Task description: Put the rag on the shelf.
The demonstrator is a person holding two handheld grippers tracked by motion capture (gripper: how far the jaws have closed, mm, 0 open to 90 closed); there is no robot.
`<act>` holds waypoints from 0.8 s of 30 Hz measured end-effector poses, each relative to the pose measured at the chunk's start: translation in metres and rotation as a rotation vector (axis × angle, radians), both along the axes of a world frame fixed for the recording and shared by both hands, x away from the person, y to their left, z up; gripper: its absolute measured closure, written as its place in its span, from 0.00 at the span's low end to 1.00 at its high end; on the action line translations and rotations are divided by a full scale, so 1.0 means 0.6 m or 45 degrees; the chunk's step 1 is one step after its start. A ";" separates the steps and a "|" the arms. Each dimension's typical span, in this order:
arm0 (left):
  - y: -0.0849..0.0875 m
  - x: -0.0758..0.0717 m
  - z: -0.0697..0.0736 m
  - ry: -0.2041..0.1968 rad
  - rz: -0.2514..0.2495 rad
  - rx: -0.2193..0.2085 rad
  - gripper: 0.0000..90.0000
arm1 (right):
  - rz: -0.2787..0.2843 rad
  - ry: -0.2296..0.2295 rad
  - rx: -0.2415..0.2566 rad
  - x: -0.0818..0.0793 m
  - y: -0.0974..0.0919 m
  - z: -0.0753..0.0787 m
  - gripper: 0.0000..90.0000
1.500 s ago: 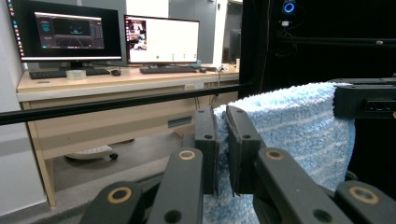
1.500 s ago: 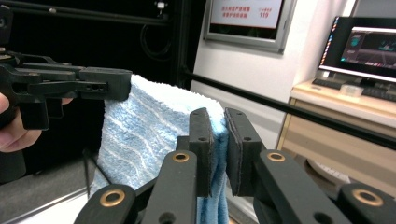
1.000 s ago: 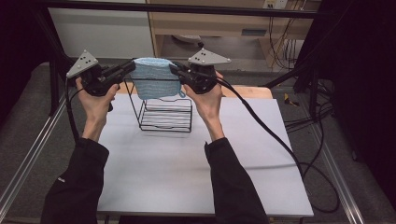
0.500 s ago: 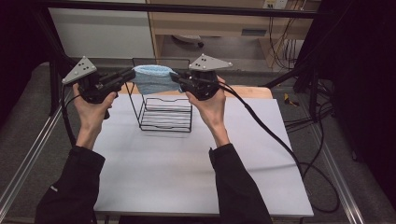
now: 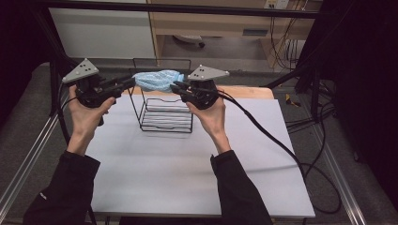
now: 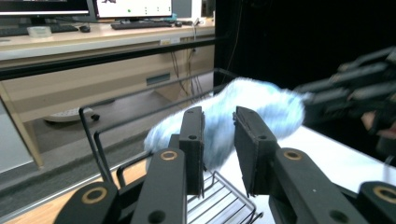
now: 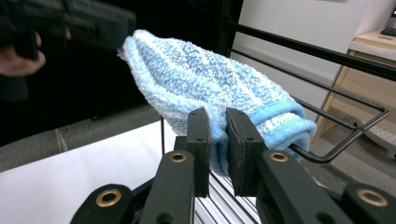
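Since a second ago: blue towel (image 5: 157, 80) bunched above the wire basket (image 5: 166, 115). Left gripper (image 6: 218, 140) jaws just opening, apparently released; right gripper (image 7: 217, 147) clamps towel. Risk: it sags outside the rim.

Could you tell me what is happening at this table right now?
A person holds a two-jaw gripper in each hand and carries a light blue towel over a black wire rack on the white table. The right gripper is clamped on one end of the towel. The left gripper has just been opening its jaws, with the other end between them but seemingly no longer pinched.
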State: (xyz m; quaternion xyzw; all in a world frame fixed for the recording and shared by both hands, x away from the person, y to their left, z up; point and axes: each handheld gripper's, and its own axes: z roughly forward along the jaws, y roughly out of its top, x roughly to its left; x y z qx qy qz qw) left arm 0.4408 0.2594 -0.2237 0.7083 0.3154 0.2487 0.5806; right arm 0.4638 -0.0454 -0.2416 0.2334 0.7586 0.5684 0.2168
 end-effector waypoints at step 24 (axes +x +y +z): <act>-0.013 0.011 -0.042 0.195 -0.052 0.076 1.00 | 0.006 -0.016 0.035 -0.003 0.000 -0.007 0.67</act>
